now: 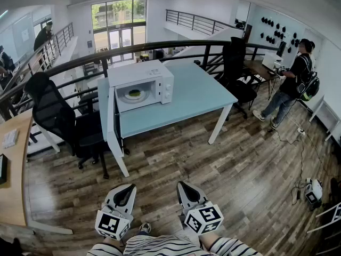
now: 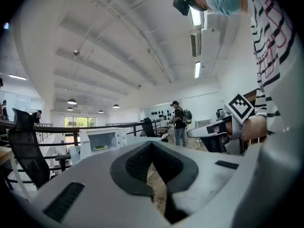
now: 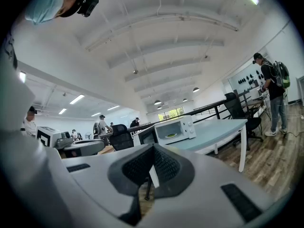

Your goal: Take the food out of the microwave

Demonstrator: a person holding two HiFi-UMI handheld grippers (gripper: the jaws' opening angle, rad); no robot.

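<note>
Head view: food (image 1: 134, 94) inside microwave (image 1: 141, 71), well beyond left tongs (image 1: 127, 189), right tongs (image 1: 185, 187).

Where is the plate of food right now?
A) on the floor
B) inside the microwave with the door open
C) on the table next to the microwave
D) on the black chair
B: the plate sits inside the microwave, and its door is swung open towards the camera.

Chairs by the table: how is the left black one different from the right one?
The left chair stands beside the microwave's open door; the right chair stands at the table's other end. The left chair is nearer us than the right chair. Both are black.
</note>
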